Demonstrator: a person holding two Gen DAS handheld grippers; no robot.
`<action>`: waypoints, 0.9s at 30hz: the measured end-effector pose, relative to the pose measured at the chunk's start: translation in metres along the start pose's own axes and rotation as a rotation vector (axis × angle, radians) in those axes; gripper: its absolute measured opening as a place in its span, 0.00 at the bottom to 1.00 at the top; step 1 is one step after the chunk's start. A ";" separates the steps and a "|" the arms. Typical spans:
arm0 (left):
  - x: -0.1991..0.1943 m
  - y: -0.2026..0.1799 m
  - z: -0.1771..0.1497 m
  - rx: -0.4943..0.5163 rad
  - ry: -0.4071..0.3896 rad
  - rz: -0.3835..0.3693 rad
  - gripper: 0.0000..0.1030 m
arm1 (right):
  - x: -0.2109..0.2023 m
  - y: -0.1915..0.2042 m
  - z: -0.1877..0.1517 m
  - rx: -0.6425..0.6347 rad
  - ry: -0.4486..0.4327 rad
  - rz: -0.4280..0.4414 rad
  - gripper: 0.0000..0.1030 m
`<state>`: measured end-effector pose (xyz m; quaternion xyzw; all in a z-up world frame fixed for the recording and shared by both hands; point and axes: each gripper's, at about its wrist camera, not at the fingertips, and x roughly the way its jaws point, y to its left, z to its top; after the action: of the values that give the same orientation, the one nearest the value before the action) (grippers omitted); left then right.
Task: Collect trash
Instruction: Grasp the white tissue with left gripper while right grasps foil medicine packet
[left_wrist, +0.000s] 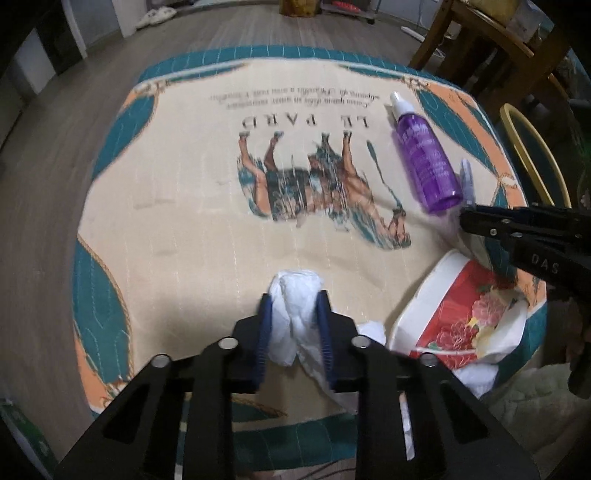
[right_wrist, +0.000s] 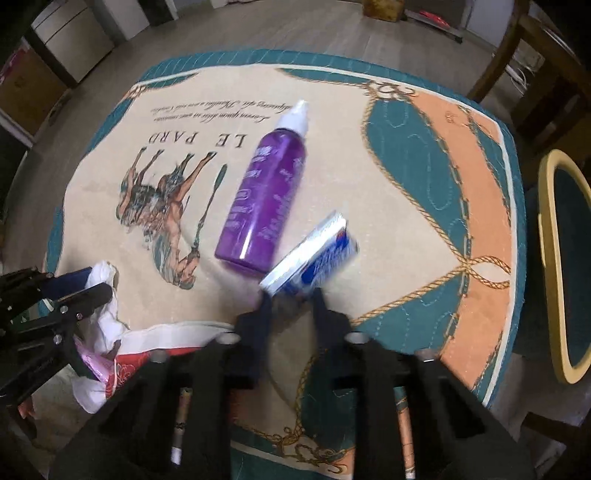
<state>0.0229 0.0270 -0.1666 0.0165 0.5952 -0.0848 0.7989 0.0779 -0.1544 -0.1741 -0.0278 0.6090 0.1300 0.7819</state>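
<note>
My left gripper (left_wrist: 293, 295) is shut on a crumpled white tissue (left_wrist: 295, 314) held just above the patterned tablecloth (left_wrist: 184, 184). It also shows in the right wrist view (right_wrist: 99, 284), with the tissue (right_wrist: 107, 314) in it. My right gripper (right_wrist: 291, 295) is shut on the end of a blue and silver wrapper (right_wrist: 314, 254); in the left wrist view the right gripper (left_wrist: 465, 218) comes in from the right, with the wrapper (left_wrist: 466, 179) sticking up from it. A red and white floral bag (left_wrist: 458, 317) lies open at the table's near right.
A purple bottle (right_wrist: 264, 199) with a white cap lies on its side on the cloth, beside the wrapper. Wooden chairs (left_wrist: 487, 40) stand behind the table. A teal cushion with a yellow rim (right_wrist: 565, 258) sits to the right of the table.
</note>
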 end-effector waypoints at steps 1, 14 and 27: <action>-0.004 -0.001 0.002 0.009 -0.022 0.008 0.21 | -0.002 -0.002 0.000 0.003 -0.005 -0.002 0.09; -0.048 0.000 0.020 -0.006 -0.202 0.003 0.20 | -0.038 -0.045 0.000 0.145 -0.093 0.027 0.01; -0.064 -0.008 0.033 -0.014 -0.266 -0.039 0.20 | -0.048 -0.072 0.004 0.238 -0.130 0.056 0.00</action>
<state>0.0351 0.0219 -0.0953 -0.0120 0.4848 -0.0974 0.8691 0.0882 -0.2315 -0.1357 0.0904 0.5689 0.0800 0.8135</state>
